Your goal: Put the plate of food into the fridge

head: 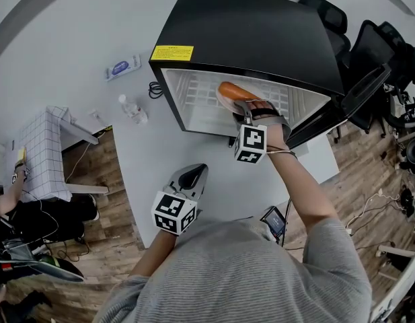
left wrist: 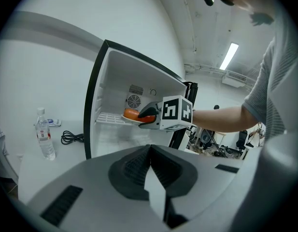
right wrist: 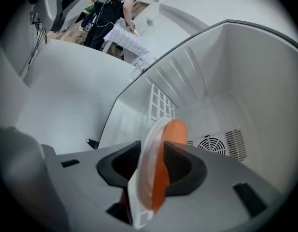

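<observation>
Broadly, the white surface [head: 59, 32] fills the upper left of the head view. The black fridge [head: 254, 32] stands on it at upper centre, with its door [head: 365, 89] swung out to the right.

Inside the fridge, the wire shelf [head: 194, 89] carries the plate [head: 225, 103], which has a long orange piece of food [head: 235, 91] on it. The plate sits near the front right of the shelf.

The right gripper [head: 246, 110] reaches in from below. In its own view its jaws stand apart on either side of the plate's rim and do not appear to press on it. The step in hand looks like letting go.

To do that well, first check that the plate rests flat on the shelf rather than hanging off the front edge. Then draw the gripper straight back along the line of the rim, so neither jaw hooks the plate and drags it out. Keep the wrist level as well, because lifting it would tip the food.

The left gripper [head: 192, 177], at lower centre, has its jaws together and holds nothing. It is free to swing the door closed afterwards.
</observation>
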{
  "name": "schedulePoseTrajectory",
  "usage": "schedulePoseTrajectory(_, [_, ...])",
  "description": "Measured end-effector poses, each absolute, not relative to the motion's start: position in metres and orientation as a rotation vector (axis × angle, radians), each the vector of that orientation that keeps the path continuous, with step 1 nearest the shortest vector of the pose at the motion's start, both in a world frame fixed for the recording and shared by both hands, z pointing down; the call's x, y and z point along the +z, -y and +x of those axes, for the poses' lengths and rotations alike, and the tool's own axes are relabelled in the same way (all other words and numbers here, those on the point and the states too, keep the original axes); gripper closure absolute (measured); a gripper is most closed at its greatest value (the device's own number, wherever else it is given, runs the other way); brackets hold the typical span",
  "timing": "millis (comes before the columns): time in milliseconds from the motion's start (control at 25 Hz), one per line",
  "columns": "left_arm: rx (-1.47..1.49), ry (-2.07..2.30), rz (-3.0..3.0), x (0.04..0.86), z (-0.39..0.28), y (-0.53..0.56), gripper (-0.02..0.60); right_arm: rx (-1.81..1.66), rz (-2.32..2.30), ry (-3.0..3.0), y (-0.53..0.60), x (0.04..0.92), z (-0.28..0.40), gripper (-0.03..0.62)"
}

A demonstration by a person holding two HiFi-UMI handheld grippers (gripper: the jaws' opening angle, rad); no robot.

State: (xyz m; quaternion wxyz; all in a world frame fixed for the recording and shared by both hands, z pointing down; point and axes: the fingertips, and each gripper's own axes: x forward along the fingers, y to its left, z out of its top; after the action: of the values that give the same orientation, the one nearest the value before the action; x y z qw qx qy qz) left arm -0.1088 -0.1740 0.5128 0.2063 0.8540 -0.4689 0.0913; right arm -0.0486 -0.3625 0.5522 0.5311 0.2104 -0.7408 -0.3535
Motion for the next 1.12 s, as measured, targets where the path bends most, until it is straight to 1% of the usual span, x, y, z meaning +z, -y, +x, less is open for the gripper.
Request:
schedulePoseTrajectory(280, [0.26,1.297,2.389,0.514,-0.105,0.174,0.571,-0.911,0.607,1.799,0.361,0.543,-0.051,0.436])
schedulePoseTrajectory(360, [0.263,1.296,2.391,0.514,-0.105,0.173,0.571,-0.958,0.627,1.792,0.36,0.538,-0.05,0.405])
schedulePoseTrajectory(400, [0.265,1.296,2.39,0.514,-0.105,0.173,0.571,-0.973,0.63,1.789,0.358,0.537,-0.048,0.402])
schedulePoseTrajectory(680, [0.272,1.293,2.391,0.515,-0.104,0.172,0.571,-1.069,0.62,1.732,0.355,0.536,-0.036,0.402])
schedulePoseTrajectory(880, [0.274,1.285,2.397,0.515,-0.102,0.17,0.571,-1.073,0.657,1.723,0.354,0.535,-0.033,0.402])
schedulePoseTrajectory(1040, [0.274,1.285,2.396,0.515,-0.103,0.17,0.571,-1.086,0.669,1.714,0.349,0.535,-0.032,0.412])
schedulePoseTrajectory(1120, [0.277,1.283,2.396,0.516,-0.103,0.17,0.571,-1.071,0.654,1.708,0.347,0.54,-0.032,0.462])
